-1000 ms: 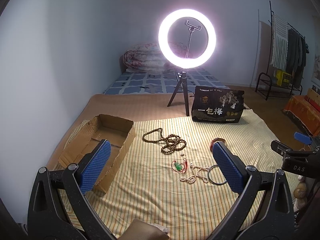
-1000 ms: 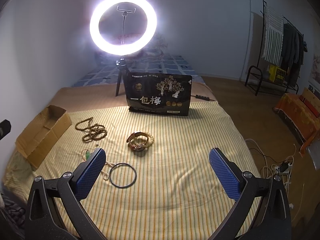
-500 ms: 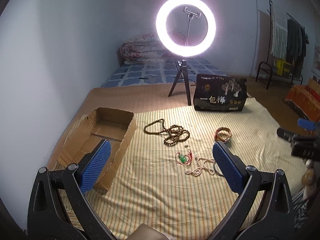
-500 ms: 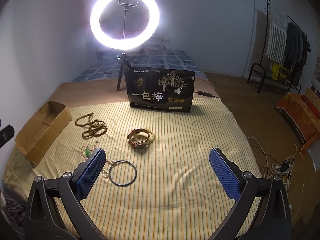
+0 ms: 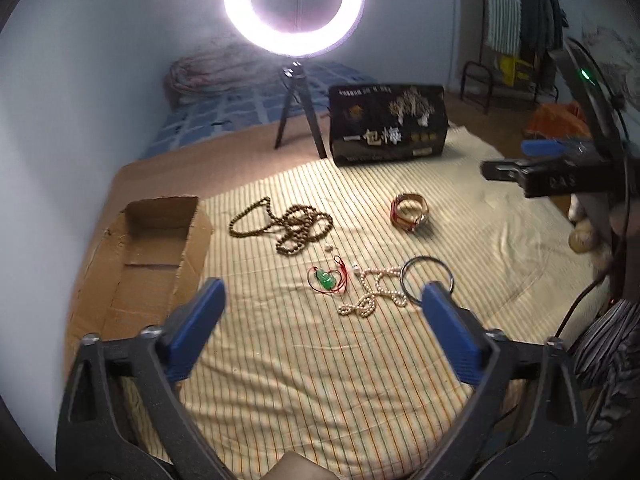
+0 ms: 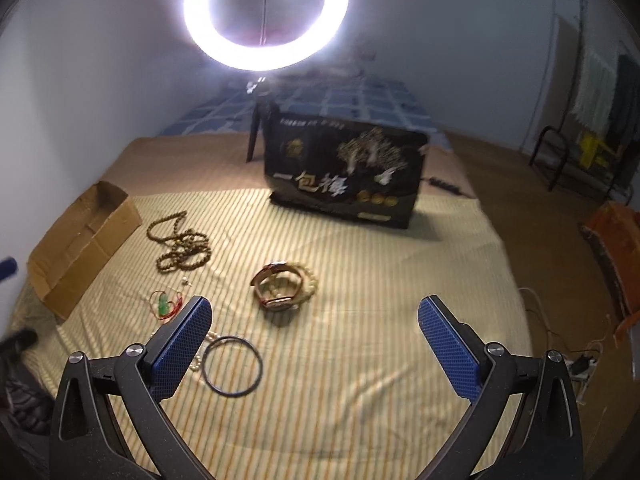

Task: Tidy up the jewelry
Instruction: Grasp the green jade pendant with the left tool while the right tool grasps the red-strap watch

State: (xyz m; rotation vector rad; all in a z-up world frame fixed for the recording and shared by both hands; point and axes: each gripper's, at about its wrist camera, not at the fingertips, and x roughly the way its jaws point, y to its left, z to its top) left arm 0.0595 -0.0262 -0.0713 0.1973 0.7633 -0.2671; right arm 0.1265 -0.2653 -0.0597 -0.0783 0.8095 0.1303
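Observation:
Jewelry lies on a striped yellow cloth point(image 5: 320, 360). A brown bead necklace point(image 5: 288, 226) point(image 6: 180, 246) lies near an open cardboard box point(image 5: 156, 248) point(image 6: 80, 240) at the left. A green pendant on red cord point(image 5: 326, 279) point(image 6: 164, 304), a pearl strand point(image 5: 372, 294), a dark ring bangle point(image 5: 426, 280) point(image 6: 232, 364) and a watch with a bead bracelet point(image 5: 410, 212) point(image 6: 282, 286) lie in the middle. My left gripper point(image 5: 320, 336) is open and empty, above the cloth short of the pendant. My right gripper point(image 6: 316, 340) is open and empty, near the watch and bangle.
A black printed bag point(image 5: 386, 124) point(image 6: 344, 172) stands at the back of the cloth. A lit ring light on a tripod point(image 5: 294, 4) point(image 6: 266, 12) stands behind it. A clothes rack point(image 5: 520, 32) is at the far right. The right gripper shows in the left wrist view point(image 5: 552, 168).
Both grippers have moved forward and lower toward the jewelry. The items look larger and nearer. Both stay open and empty.

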